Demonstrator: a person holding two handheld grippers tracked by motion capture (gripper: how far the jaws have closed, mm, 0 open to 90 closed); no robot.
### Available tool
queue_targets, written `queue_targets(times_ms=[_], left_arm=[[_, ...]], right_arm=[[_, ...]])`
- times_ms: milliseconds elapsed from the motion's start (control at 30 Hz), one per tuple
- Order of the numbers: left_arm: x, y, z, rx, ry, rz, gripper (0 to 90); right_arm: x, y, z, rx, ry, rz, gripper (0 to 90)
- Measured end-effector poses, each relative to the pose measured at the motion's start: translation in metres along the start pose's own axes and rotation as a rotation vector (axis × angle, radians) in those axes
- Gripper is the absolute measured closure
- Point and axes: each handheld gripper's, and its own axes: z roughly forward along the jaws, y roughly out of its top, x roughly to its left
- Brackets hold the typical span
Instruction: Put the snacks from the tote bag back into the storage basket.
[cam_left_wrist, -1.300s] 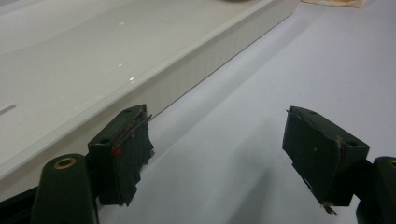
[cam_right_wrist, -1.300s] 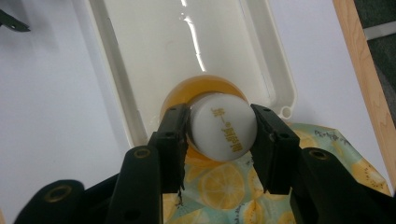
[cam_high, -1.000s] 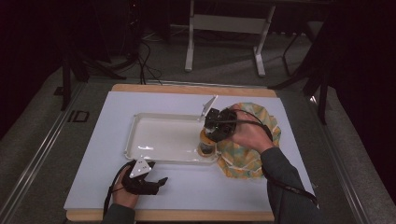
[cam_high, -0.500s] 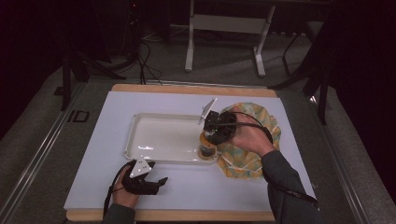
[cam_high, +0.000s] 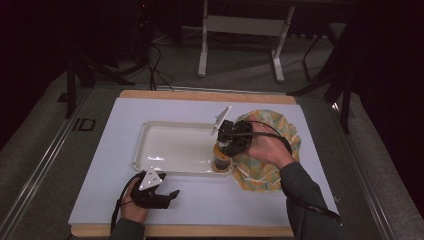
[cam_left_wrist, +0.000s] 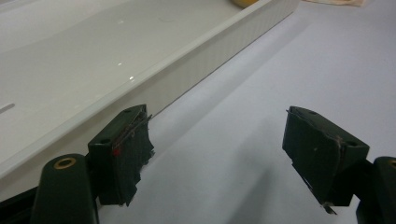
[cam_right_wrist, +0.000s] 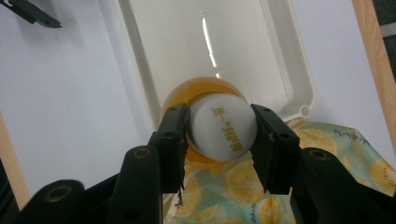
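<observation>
Right claw (cam_right_wrist: 219, 140): clamped on white cap of orange bottle (cam_high: 220, 159), upright in near right corner of white tray (cam_high: 170, 165). Left claw (cam_left_wrist: 229, 158): jaws apart, nothing between, resting on white worktop (cam_high: 210, 200) just near of tray's near wall. Lemon-print cloth (cam_high: 265, 175): spread on worktop, right of tray, touching it.

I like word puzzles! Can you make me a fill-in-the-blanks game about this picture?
1. The right tongs grip a bottle by its ____ cap.
2. The bottle is at a corner of the white ____.
3. The left tongs are ____, with nothing between them.
4. The cloth is printed with ____.

Missing words: white; tray; open; lemons
</observation>
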Motion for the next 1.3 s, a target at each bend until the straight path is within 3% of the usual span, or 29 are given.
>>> queue_targets(times_ms=[867, 1300], left_arm=[[0.000, 0.000, 0.000, 0.004, 0.000, 0.003, 23.4], [0.000, 0.000, 0.000, 0.005, -0.001, 0.004, 23.4]], right_arm=[[0.001, 0.009, -0.001, 0.068, 0.044, -0.029, 58.5], [-0.006, 0.010, -0.001, 0.098, 0.027, -0.034, 58.4]])
